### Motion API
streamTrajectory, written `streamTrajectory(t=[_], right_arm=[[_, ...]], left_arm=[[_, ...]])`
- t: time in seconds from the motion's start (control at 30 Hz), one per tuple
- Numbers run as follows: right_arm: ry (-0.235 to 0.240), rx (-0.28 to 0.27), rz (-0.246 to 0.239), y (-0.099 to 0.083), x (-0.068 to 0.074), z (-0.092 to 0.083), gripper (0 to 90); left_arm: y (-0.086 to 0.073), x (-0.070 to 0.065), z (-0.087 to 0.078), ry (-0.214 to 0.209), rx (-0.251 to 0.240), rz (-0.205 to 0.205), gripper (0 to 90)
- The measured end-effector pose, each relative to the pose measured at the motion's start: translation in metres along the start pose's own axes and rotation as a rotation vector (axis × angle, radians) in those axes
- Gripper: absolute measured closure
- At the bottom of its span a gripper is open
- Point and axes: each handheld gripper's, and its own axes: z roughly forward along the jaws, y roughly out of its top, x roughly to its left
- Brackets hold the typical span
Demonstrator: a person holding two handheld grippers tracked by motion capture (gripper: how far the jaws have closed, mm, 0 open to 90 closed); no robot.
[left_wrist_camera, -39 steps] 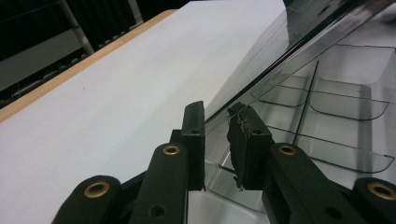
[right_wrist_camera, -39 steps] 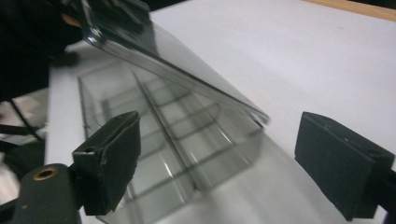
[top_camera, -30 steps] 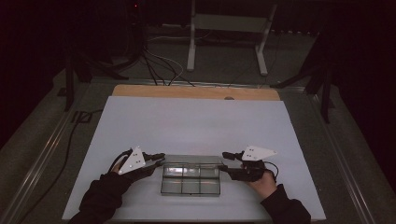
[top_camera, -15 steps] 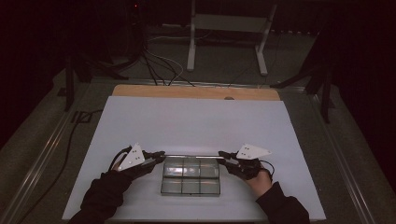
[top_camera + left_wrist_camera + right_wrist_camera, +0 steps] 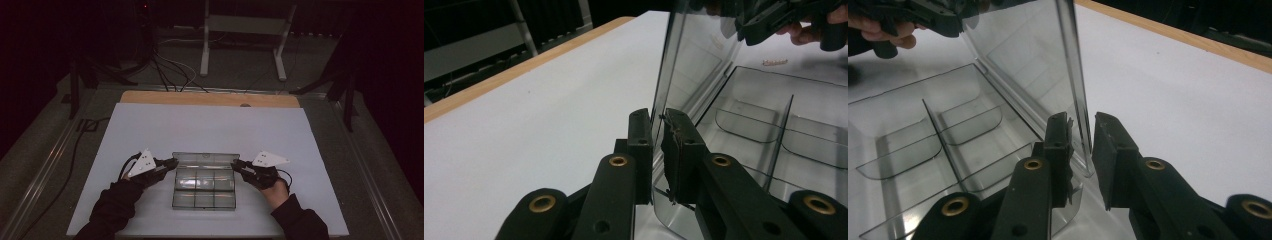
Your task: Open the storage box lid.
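lid (image 5: 205, 159) of the clear organiser box (image 5: 204, 192) stands upright, left gripper (image 5: 172, 163) clamping it, right gripper (image 5: 236, 165) closing around its edge, shutting remains.

Box: clear plastic compartment box (image 5: 204, 189) on the white table sheet (image 5: 210, 125), near its front edge.
Lid: transparent hinged lid (image 5: 205, 160) upright along the box's far side.
Left gripper (image 5: 169, 164): at lid's left end.
Right gripper (image 5: 239, 165): at lid's right end.
Behind: wooden table edge (image 5: 210, 98).

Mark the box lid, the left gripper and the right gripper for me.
box lid (image 5: 205, 159): high view, middle of the raised clear panel.
left gripper (image 5: 658, 145): left gripper view, between its fingertips, at the lid's edge.
right gripper (image 5: 1082, 135): right gripper view, between its fingertips.
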Motion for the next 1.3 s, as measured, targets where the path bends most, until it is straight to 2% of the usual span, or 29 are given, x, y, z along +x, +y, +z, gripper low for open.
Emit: streamTrajectory(t=[0.27, 0.6, 1.3], right_arm=[[-0.019, 0.003, 0.026, 0.003, -0.001, 0.006, 77.2], [-0.035, 0.006, 0.058, 0.004, -0.004, 0.011, 77.8], [-0.055, 0.021, 0.117, 0.006, -0.008, 0.018, 76.0]], left_arm=[[0.002, 0.004, 0.005, 0.02, 0.003, -0.02, 83.6], [0.001, 0.008, 0.011, 0.035, -0.007, -0.066, 83.6], [0.0, 0.014, 0.017, 0.039, -0.001, -0.146, 82.1]])
